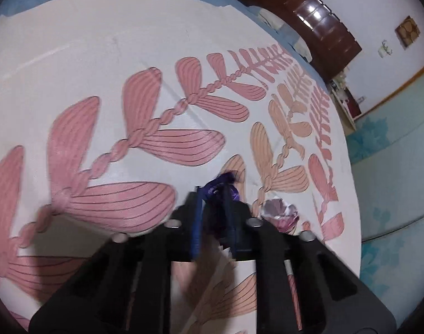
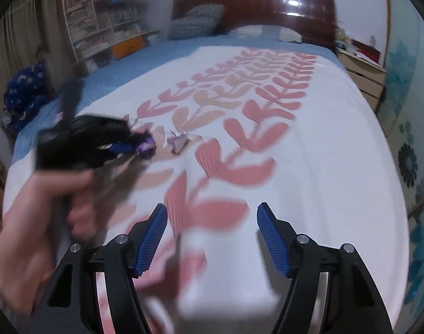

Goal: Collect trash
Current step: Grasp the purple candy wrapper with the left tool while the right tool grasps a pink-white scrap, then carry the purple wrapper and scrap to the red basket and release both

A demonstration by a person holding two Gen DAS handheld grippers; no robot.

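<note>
Lying beside purple wrapper (image 1: 221, 188): crumpled pink wrapper (image 1: 278, 211).

Dim indoor light, heavy motion blur, fisheye warp, headboard (image 2: 267, 8) glare.

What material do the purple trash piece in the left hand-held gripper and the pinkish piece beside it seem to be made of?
The purple wrapper, pinched in the left hand-held gripper, looks like thin glossy plastic or foil: it is crumpled with bright glints. The pinkish wrapper on the bedspread shows silvery creased facets, probably metallised film. Blur leaves both uncertain.
</note>
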